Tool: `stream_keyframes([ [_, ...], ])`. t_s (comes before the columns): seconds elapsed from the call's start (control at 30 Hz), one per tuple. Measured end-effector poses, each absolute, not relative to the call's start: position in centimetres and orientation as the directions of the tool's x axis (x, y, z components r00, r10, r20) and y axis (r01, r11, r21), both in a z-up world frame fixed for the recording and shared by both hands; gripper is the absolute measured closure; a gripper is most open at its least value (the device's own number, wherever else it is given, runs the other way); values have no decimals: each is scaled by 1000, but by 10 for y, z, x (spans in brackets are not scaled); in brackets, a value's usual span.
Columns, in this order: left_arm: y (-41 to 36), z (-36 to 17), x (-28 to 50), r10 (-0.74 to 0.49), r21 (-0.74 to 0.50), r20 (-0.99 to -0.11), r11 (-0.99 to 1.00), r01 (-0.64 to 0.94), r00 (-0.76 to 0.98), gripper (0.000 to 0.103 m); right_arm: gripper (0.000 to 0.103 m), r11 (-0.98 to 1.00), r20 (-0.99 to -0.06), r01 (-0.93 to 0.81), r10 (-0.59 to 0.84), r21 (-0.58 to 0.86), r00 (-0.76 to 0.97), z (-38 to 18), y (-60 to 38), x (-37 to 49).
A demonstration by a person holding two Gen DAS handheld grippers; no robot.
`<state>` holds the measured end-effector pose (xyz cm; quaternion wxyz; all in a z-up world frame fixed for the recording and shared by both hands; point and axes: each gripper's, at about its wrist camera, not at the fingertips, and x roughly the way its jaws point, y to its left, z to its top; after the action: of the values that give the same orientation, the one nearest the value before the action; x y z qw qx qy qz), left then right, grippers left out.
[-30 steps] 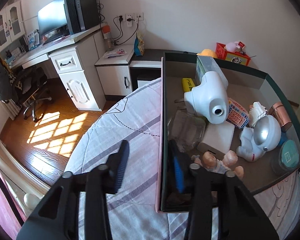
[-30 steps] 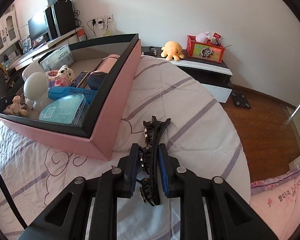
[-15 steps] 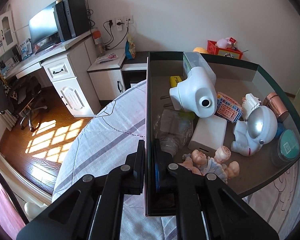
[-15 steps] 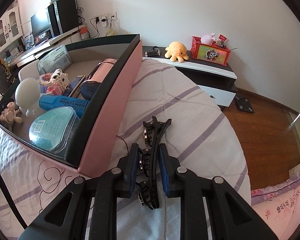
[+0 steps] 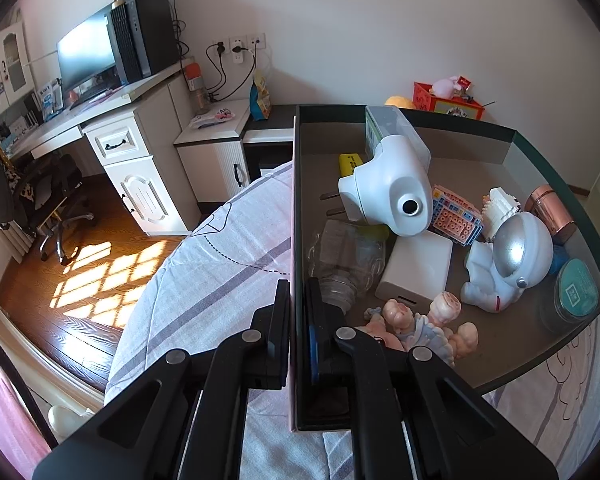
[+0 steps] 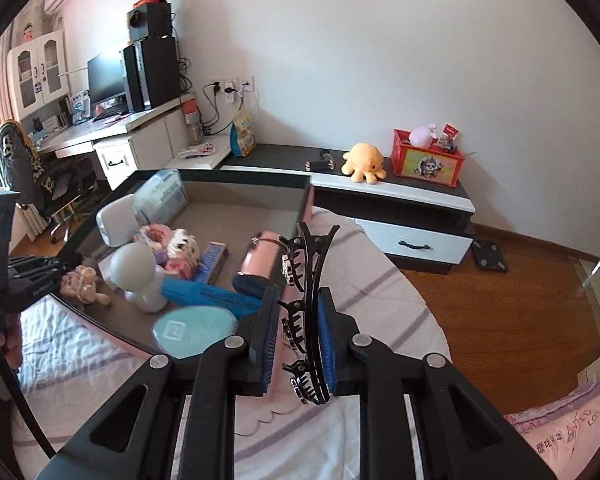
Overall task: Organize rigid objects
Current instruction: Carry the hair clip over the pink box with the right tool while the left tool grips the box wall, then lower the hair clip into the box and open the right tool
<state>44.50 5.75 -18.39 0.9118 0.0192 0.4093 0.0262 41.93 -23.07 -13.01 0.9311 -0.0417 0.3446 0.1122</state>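
While the left tool (image 5: 298,320) stood clamped on the thin near wall of the pink storage box (image 5: 293,208) on the bed (image 5: 204,264), the right tool (image 6: 298,334) was shut on a black toothed hair clip (image 6: 306,280), which hung just right of the box's rim, its long axis running forward along the fingers. The box's open interior, crowded with hard plastic toys, lay to the clip's left, so the right hand was judged nearer for the drop.

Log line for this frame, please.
left gripper: shut on box wall | right gripper: shut on hair clip, above bed beside box
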Motion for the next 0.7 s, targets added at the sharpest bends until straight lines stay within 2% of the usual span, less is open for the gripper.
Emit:
stream_keyframes([
  [0.3,56,-184,443,63,56,-741,998,-32,668,97,84,934,-675,-356,283,32,681,-129,-164,458],
  [0.5,56,-182,444,64,58,-740,998,-32,670,97,84,929,-727,-367,286,50,624,-150,-144,483],
  [0.7,56,-182,445,65,59,-739,998,-31,670,97,83,921,-737,-374,326,106,592,-166,-139,493],
])
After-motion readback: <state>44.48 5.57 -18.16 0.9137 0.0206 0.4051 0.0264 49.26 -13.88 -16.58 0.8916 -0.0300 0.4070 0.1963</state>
